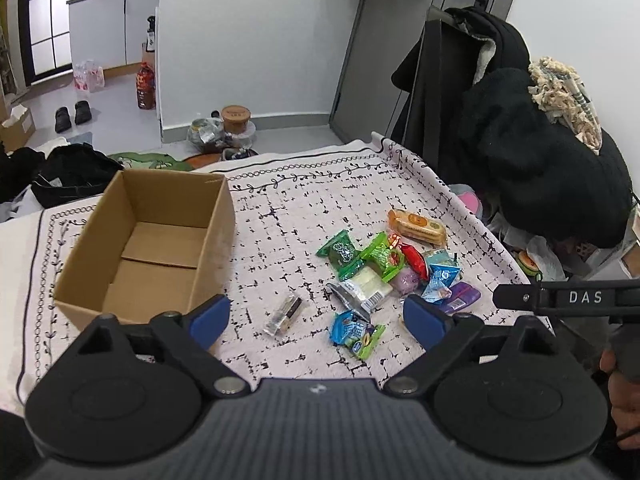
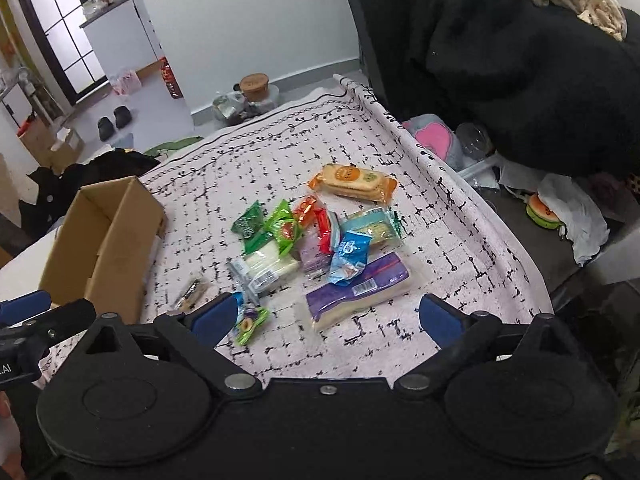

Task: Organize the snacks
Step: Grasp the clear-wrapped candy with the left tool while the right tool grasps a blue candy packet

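Brown corrugated cardboard box (image 1: 148,240) stood empty on the black-and-white patterned cloth (image 1: 280,208), well apart from the heap of wrapped snacks (image 1: 384,268). Left gripper (image 1: 316,316) and right gripper (image 2: 326,316) both hovered above the cloth, jaws wide apart, nothing between them. Judgement: single out one loose packet at the heap's edge, such as the blue-and-green wrapper (image 1: 356,332), close squarely on its body, then lift. Legible writing: "DAS" on the right gripper's black bar; wrapper print was unreadable.

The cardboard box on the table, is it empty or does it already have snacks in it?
Empty. The left wrist view shows the cardboard box open-topped with only its bare bottom flaps; the snacks all lie beside it on the tablecloth.
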`<state>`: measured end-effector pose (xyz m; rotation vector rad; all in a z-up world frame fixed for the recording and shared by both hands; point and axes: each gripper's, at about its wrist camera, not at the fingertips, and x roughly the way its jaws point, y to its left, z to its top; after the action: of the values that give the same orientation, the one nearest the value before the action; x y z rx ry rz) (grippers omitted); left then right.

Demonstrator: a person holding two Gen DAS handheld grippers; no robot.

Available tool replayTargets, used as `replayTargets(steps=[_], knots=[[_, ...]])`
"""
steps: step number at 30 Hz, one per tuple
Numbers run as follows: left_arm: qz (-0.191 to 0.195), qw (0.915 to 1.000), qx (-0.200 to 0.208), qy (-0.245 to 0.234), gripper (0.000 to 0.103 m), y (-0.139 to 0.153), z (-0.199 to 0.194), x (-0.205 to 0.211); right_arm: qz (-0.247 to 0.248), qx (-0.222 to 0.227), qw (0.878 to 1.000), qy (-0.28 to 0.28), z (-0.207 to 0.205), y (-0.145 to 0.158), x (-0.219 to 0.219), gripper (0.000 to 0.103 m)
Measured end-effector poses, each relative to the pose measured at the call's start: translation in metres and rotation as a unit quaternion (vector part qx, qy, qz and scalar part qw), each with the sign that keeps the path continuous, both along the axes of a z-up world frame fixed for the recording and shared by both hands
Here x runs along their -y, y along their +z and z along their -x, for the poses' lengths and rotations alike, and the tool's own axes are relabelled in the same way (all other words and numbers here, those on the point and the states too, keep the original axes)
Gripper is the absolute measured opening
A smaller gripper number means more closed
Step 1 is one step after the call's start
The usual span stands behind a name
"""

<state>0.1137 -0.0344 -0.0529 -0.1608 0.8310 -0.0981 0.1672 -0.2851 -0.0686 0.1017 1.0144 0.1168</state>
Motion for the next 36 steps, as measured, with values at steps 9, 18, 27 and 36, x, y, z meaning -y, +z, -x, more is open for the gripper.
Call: replayTargets(steps=[9, 18, 27, 36], knots=[[0.006, 0.9995, -0.029, -0.01, 0.083, -0.022, -0.032, 0.008, -0.022, -0.032, 0.999, -0.008, -0.035, -0.014, 0.009, 0.081], [0.014, 0.9978, -0.064, -0.007, 0.067, -0.054, -0.064, 0.013, -0.034, -0.047, 0.998, -0.008, -0.061, -0.048, 0.01, 0.064], [-0.005, 0.9939, -0.108, 0.019, 0.059, -0.098, -0.094, 0.013, -0.021, -0.061, 0.998, -0.028, -0.074, -0.075, 0.013, 0.062], [-0.014, 0.9901, -0.137, 0.028, 0.049, -0.13, -0.112, 0.018, 0.001, -0.072, 0.997, -0.023, -0.092, -0.098, 0.005, 0.06]])
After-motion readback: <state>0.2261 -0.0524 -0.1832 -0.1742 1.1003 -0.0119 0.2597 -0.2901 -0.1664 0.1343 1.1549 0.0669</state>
